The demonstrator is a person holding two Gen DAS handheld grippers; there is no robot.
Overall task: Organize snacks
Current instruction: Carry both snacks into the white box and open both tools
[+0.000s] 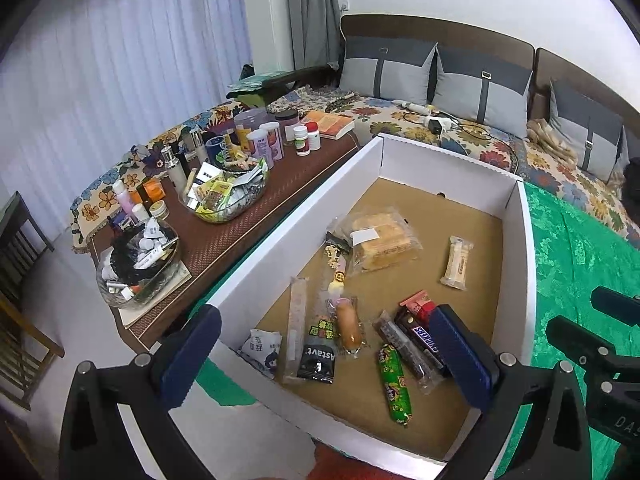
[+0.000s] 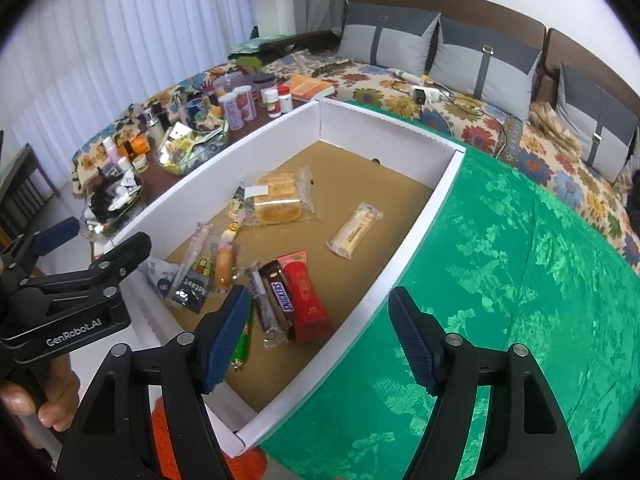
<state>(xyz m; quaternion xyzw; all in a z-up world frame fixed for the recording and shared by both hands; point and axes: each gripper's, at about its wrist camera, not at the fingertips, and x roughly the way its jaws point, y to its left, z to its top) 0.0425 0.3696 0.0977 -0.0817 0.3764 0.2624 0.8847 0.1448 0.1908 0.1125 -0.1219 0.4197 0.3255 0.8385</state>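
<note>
A white cardboard box (image 1: 320, 184) with a brown floor sits on a green cloth and holds several snacks: a bagged cake (image 1: 380, 240), a cream wafer bar (image 1: 458, 256), a Snickers bar (image 1: 428, 340), a green sausage (image 1: 394, 386), a black Astavt packet (image 1: 318, 348). My left gripper (image 1: 326, 354) is open and empty above the box's near end. My right gripper (image 2: 318, 336) is open and empty over the box's right wall (image 2: 400, 264). The red packet (image 2: 308, 300), Snickers bar (image 2: 282, 296) and cake (image 2: 278, 196) show in the right wrist view.
A brown side table (image 1: 256, 216) left of the box carries bottles, jars and two glass bowls (image 1: 228, 196) of small items. A floral sofa (image 1: 400, 120) with grey cushions lies behind. Green cloth (image 2: 520, 300) spreads to the right of the box.
</note>
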